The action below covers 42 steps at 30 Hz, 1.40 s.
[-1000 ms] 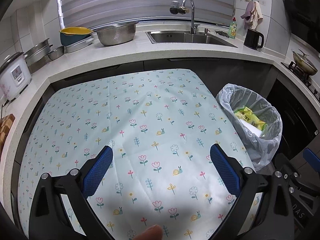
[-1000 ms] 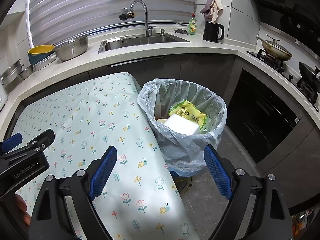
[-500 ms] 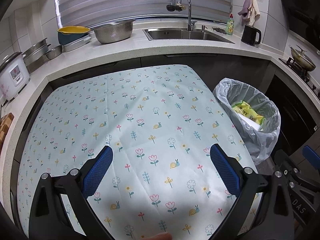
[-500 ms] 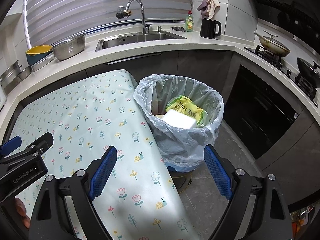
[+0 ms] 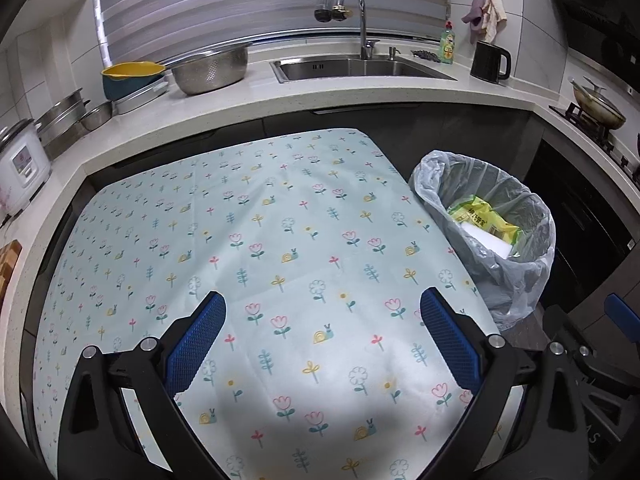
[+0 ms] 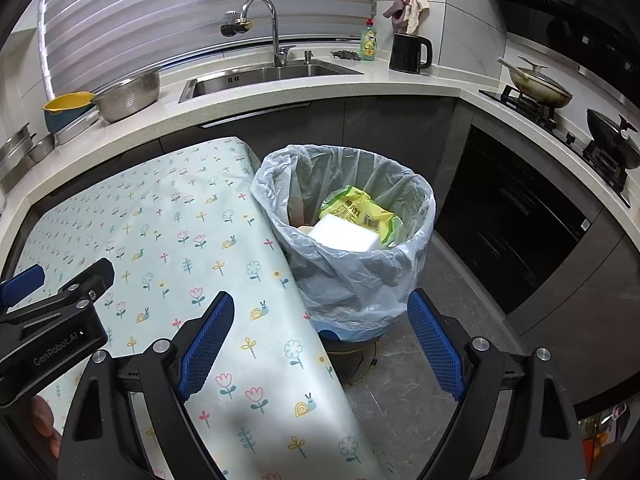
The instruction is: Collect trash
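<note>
Both the left gripper point(image 5: 322, 330) and right gripper point(image 6: 318, 330) gape wide, holding nothing; the bin point(image 6: 416, 196) with its yellow packet point(image 6: 360, 210) stands just beyond the right one.

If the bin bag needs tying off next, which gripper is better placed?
Right, probably. The right gripper is open and points at the bin, whose bag sits just ahead of its fingers. The left gripper, also open, faces the tablecloth, with the bin off to its right.
</note>
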Available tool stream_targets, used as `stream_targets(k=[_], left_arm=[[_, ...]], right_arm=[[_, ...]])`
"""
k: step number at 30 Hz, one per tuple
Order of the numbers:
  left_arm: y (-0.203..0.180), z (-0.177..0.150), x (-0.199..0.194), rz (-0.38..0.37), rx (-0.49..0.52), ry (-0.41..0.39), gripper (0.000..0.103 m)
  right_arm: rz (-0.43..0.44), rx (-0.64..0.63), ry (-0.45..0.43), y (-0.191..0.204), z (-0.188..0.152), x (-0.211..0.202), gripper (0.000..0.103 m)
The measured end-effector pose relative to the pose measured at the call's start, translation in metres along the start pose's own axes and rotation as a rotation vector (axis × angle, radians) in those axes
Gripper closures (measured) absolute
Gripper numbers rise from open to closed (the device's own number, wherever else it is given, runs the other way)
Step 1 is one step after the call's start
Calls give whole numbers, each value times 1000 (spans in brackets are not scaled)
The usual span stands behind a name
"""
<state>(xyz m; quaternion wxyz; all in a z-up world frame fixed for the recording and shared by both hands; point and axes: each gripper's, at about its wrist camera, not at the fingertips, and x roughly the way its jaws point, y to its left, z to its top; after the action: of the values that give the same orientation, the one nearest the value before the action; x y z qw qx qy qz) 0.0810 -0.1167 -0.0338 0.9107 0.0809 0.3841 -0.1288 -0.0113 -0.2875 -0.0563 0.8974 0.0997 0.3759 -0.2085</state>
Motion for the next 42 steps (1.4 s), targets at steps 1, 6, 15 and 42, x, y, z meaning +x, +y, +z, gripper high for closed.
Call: stream_targets(k=[1,6,15,42], left_arm=[[-3,1,2,-2,4,1,10],[-16,7,12,-8,19,7,10],[-32,18,26,-14,42,19,10],[-47,33,43,-15,56,30,10]], right_arm=[[-1,3,2,-2,1,2,18],[-5,17,11,-11,5,13,18],[-10,29,20,-21,15,25,18],[-7,42,27,-29,26,39,18]])
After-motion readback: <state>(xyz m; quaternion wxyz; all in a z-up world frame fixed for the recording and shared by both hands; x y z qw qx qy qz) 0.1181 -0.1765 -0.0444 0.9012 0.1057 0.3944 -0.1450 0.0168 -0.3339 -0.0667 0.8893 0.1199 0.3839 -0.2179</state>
